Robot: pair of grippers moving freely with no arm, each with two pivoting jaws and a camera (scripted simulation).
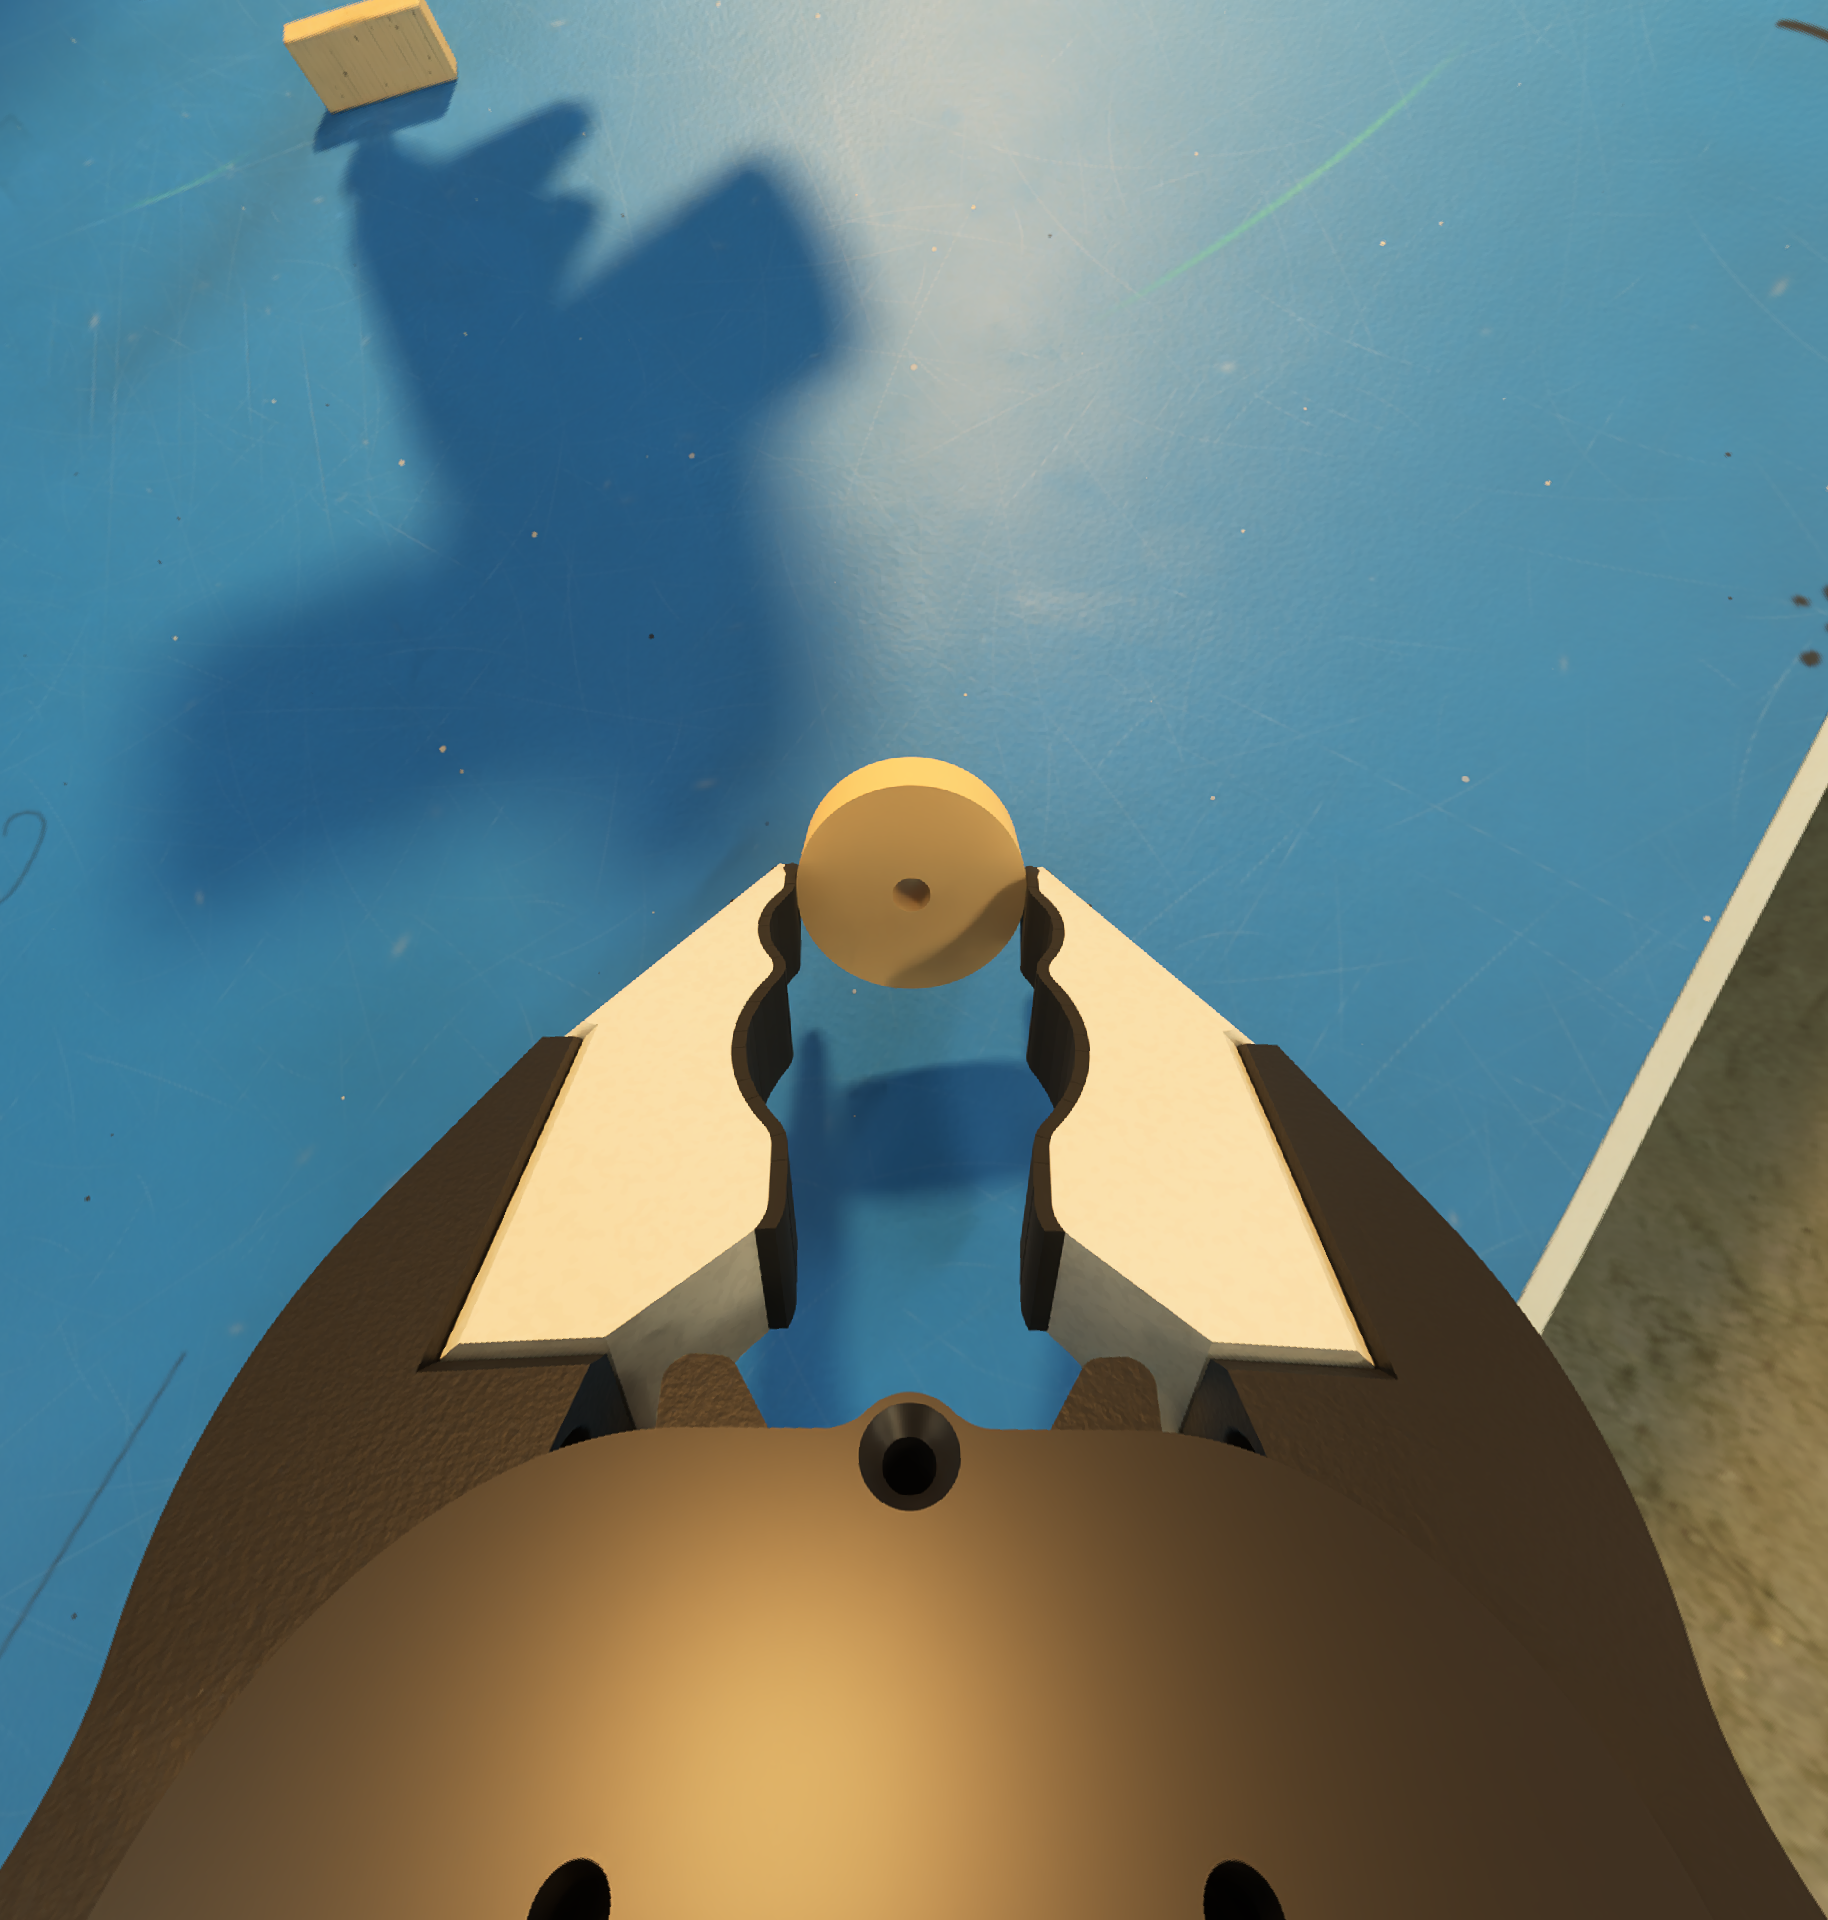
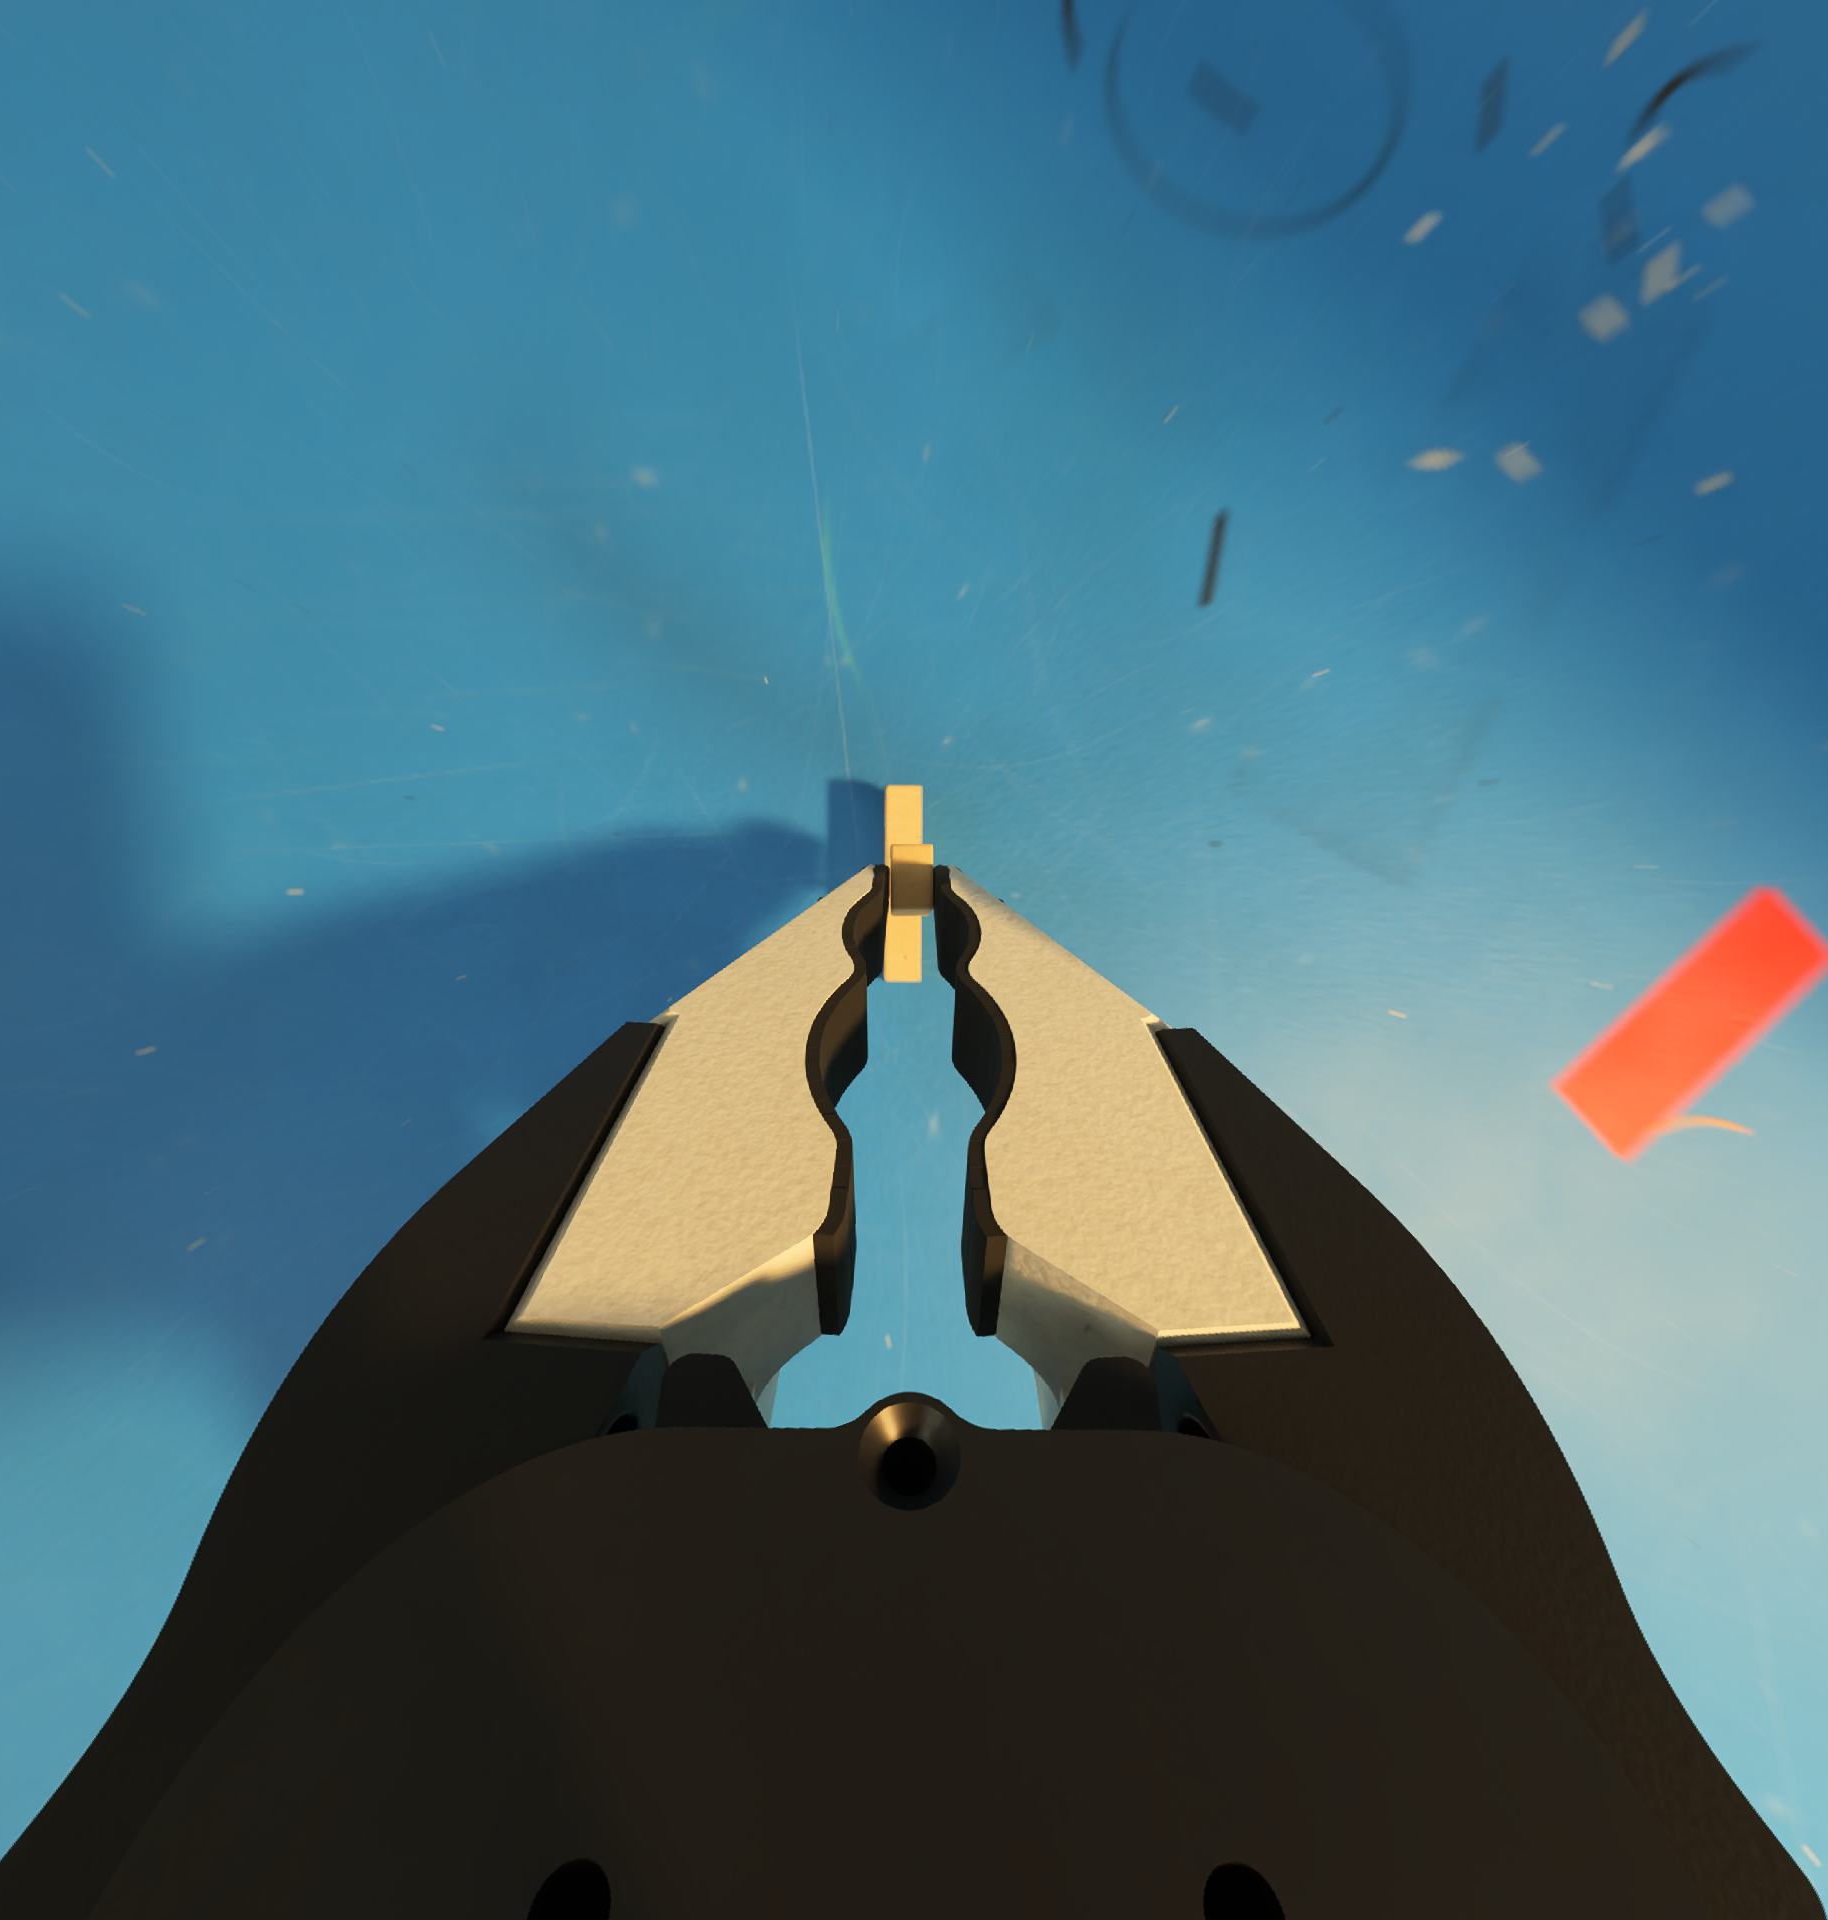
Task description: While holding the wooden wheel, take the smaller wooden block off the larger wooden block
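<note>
In the left wrist view my left gripper is shut on the wooden wheel, a pale disc with a small centre hole, and holds it by its rim above the blue table. A flat wooden block shows at the far top left. In the right wrist view my right gripper is shut on the smaller wooden block. It is seen edge-on, against a longer thin wooden piece. I cannot tell whether the two pieces touch.
The table's white edge runs diagonally at the right of the left wrist view, with grey floor beyond. A red rectangle lies on the table right of my right gripper. A gripper-shaped shadow falls across the table.
</note>
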